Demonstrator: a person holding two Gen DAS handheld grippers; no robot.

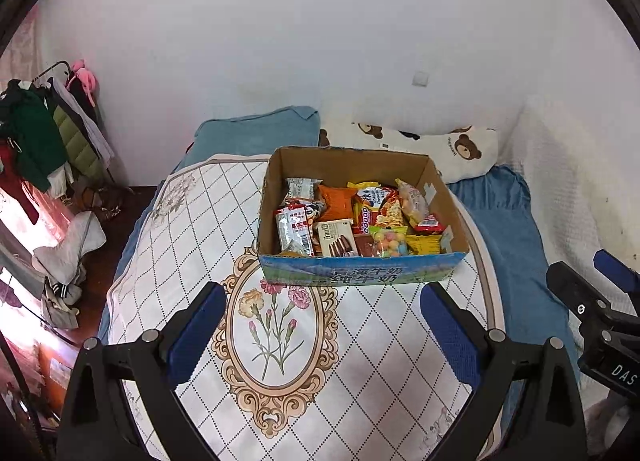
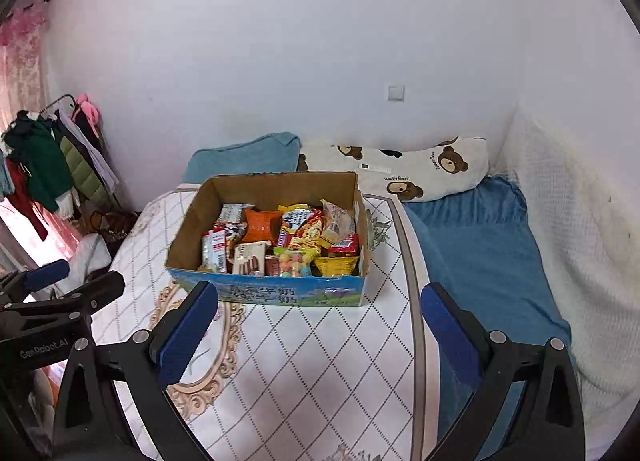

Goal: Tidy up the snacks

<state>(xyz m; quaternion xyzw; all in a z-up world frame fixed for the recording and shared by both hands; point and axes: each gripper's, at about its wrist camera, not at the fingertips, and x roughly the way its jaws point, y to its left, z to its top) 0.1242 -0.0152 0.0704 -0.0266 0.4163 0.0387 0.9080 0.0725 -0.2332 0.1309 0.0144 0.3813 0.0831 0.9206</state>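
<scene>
Both jaws spread empty, left gripper (image 1: 322,325) and right gripper (image 2: 320,325) face the snack box (image 1: 360,273) just ahead; its light, crinkly packets (image 1: 298,231) likely want edge pinches.

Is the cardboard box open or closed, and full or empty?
Open-topped, no lid or flaps visible. The cardboard box is well filled with snack packets.

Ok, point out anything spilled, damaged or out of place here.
Nothing has spilled: every snack sits inside the cardboard box, jumbled rather than sorted. One oddity: a white remote-like device lies on the bear pillow. Both tools, left and right, are open and empty.
</scene>
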